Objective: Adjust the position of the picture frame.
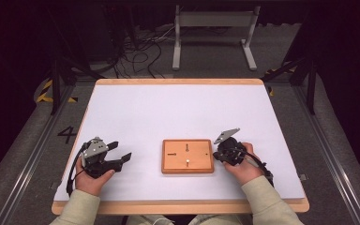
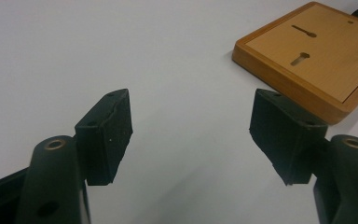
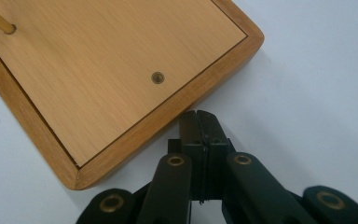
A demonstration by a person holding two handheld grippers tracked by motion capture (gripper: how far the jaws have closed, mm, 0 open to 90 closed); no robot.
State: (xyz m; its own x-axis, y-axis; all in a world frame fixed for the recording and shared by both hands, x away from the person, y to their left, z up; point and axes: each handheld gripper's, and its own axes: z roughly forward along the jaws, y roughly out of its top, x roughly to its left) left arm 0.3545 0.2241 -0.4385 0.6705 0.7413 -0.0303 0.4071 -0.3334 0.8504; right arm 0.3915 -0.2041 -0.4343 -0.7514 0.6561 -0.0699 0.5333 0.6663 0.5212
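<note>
A flat wooden board (image 1: 188, 156) with keyhole-shaped slots lies on the white table near its front edge. My left gripper (image 1: 122, 152) hovers to the board's left, jaws wide open with nothing between them; in the left gripper view (image 2: 191, 126) the board (image 2: 317, 56) lies ahead to the right. My right gripper (image 1: 218, 153) sits at the board's right edge. In the right gripper view (image 3: 199, 114) its jaws are pressed together, the tips touching the rim of the board (image 3: 121, 79). A small round hole (image 3: 157, 77) shows in the board's face.
The white tabletop (image 1: 178, 112) has a wooden rim. Behind the table stand a grey metal frame (image 1: 213, 33) and loose cables (image 1: 140, 51) on the floor. Dark stands flank both sides.
</note>
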